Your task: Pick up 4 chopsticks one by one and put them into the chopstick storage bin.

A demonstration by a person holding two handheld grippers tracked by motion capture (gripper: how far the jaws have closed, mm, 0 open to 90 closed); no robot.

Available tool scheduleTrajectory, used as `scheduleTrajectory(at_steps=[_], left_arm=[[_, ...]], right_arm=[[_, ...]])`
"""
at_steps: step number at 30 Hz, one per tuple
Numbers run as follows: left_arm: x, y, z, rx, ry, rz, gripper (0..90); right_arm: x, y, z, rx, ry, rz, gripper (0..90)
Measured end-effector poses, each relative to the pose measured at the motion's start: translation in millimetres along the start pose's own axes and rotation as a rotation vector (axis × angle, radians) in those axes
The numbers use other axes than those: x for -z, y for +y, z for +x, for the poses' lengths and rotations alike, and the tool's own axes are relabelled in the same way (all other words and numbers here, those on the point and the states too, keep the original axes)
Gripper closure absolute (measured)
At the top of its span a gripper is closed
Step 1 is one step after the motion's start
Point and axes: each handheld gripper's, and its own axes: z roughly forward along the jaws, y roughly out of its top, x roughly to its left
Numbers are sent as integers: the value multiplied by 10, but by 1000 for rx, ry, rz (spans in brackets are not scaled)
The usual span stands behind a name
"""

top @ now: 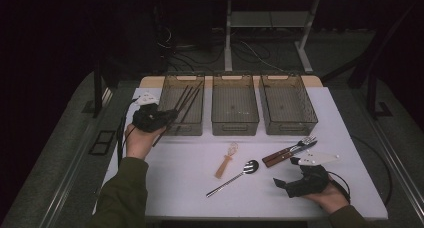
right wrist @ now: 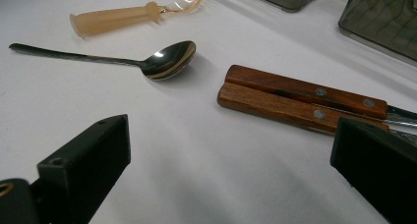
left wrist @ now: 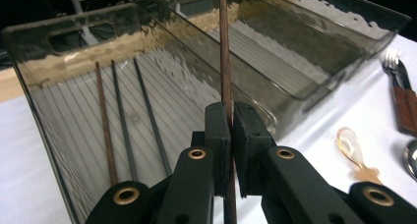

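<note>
While no writing is legible, the left tool pinches a chopstick.

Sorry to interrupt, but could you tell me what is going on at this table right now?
A person is working with a hand-held claw in each hand, apparently sorting utensils into three clear bins. The left claw is shut on a brown chopstick at the left bin, where several chopsticks already lie. The right claw rests open on the table near a wooden-handled fork and knife. A metal spoon and a small amber whisk wait on the table.
</note>
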Motion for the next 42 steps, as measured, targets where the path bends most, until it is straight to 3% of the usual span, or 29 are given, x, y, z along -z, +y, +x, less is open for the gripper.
scheduleTrajectory(at_steps=[14, 18, 22, 27, 42], left_arm=[[-271, 362, 198, 13, 74, 39, 853], [-329, 455, 264, 30, 91, 28, 853], [-415, 515, 313, 10, 120, 41, 853], [-542, 491, 372, 4, 135, 34, 852], [-802, 254, 423, 38, 143, 112, 851]], right_arm=[[1, 3, 8, -2, 6, -5, 14], [5, 4, 7, -1, 7, -7, 14], [5, 4, 14, 3, 10, -9, 14], [0, 5, 15, 2, 14, -6, 14], [5, 2, 23, 6, 19, -13, 14]])
